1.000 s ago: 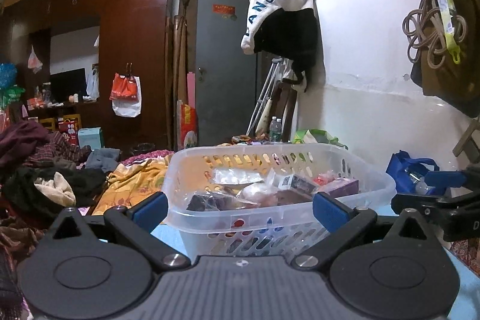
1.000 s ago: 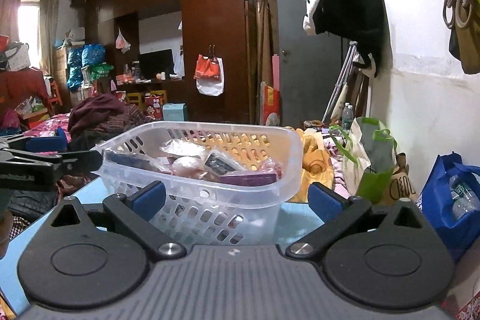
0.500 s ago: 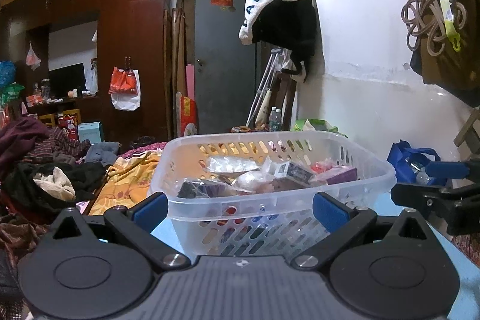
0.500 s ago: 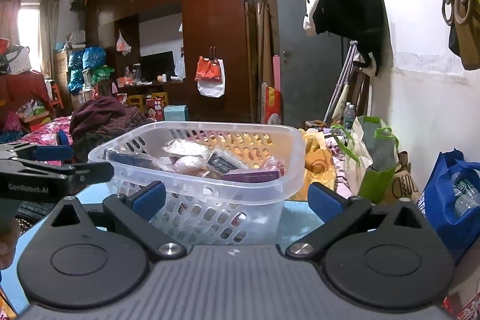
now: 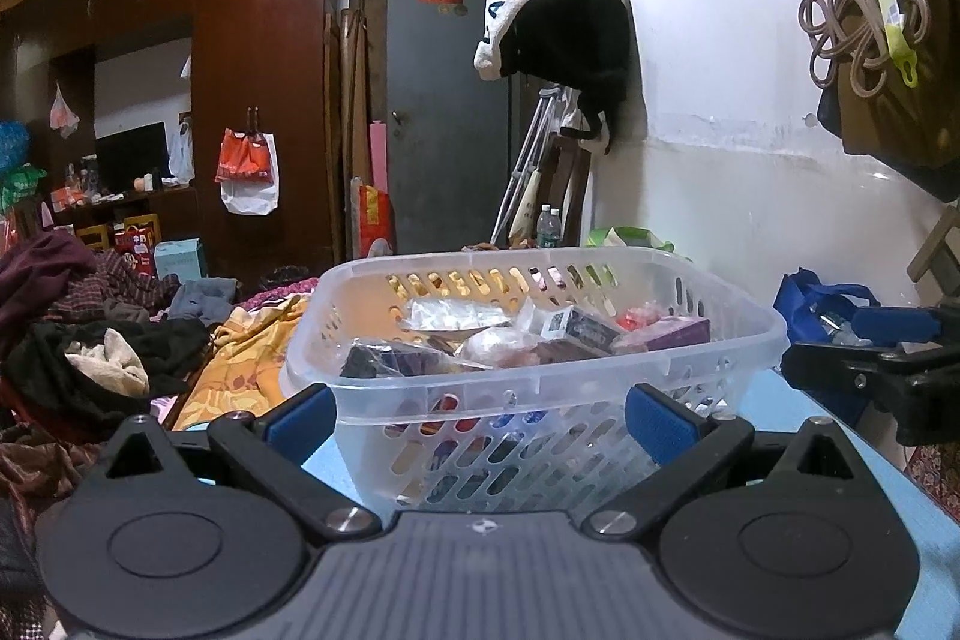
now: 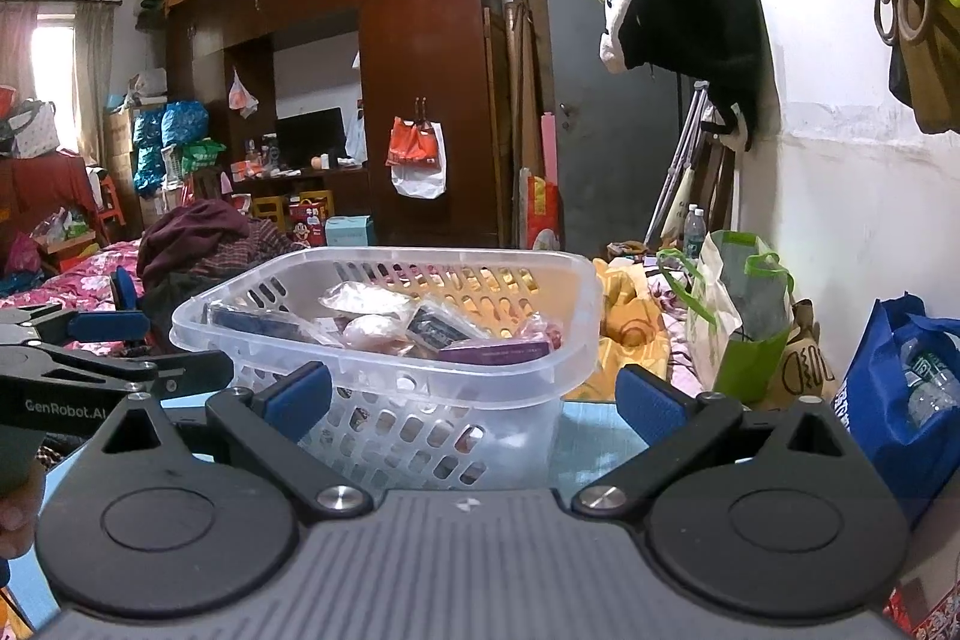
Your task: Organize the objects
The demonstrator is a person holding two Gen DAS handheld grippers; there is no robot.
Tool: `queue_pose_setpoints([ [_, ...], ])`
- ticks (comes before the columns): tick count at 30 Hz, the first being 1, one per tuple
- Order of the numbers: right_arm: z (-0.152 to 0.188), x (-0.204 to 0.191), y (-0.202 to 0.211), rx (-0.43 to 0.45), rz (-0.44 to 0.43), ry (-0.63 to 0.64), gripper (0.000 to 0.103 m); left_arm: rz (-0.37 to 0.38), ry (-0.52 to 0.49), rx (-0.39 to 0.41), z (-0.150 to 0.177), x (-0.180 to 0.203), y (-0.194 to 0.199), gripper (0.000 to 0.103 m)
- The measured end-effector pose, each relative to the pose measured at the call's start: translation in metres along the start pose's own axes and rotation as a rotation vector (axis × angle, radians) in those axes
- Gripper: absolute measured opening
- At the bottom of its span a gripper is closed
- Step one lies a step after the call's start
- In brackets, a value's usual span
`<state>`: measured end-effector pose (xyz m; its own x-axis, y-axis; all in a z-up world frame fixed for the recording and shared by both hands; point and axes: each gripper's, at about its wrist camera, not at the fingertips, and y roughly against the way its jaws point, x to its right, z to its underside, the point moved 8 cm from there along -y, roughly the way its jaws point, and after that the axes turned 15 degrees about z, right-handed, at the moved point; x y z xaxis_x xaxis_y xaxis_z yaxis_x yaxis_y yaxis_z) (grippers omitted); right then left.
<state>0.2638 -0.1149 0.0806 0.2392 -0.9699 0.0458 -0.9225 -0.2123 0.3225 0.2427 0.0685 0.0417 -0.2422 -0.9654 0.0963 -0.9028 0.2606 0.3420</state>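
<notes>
Hiding: packets (image 5: 516, 340) overlapped inside basket (image 5: 540, 394), kinds unclear.
Left gripper (image 5: 477, 415): jaws spread wide, empty.
Right gripper (image 6: 474, 394): likewise.

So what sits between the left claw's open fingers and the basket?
Nothing: in the left wrist view the left claw opens straight onto the clear basket, whose near wall fills the gap, with only bare blue tabletop beside it.
</notes>
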Motion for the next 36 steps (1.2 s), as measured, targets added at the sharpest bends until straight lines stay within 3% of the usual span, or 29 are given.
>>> queue_pose_setpoints([
  [36, 0.0012, -0.0004, 0.0039, 0.017, -0.001, 0.008, 0.103, -0.003, -0.002, 0.004, -0.0038, 0.0060, -0.0002, 0.103],
])
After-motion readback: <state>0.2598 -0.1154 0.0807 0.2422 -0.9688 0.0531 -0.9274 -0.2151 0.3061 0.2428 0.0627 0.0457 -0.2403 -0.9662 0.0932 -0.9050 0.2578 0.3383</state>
